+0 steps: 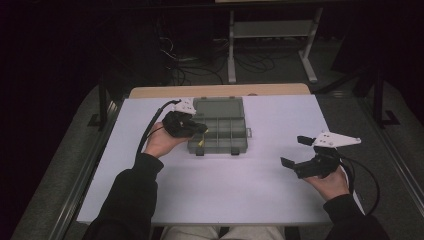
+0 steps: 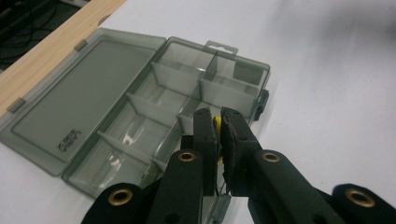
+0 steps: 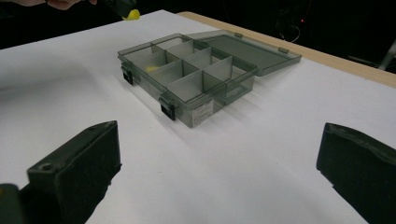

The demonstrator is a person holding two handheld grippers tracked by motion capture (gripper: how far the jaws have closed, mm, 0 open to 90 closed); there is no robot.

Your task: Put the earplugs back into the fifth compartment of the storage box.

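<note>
Smoky grey translucent plastic forms the compartment box (image 1: 218,131), which lies open on the white table (image 1: 225,190), its flat lid (image 1: 218,107) folded back toward the table's wooden far edge (image 1: 220,90). Thin dividers split the tray into small compartments. Two dark latches sit on the front wall nearest the person.

The left gripper (image 1: 199,131) hovers over the left front corner of the box, held in the person's left hand (image 1: 159,142). In the left gripper view its jaws are pressed close together and pinch a small yellow piece (image 2: 216,125), of which only a sliver shows between the pads. The piece is above the compartments at the near end of the tray, clear of the box floor. In the right gripper view the same yellow piece (image 3: 132,14) shows at the top edge, beyond the far end of the box.

The right gripper (image 1: 296,151) is well apart from the box, over bare table at the right. Its jaws are spread wide, with nothing between them. Its grey three-cornered plate (image 1: 336,139) points toward the table's right edge.
</note>
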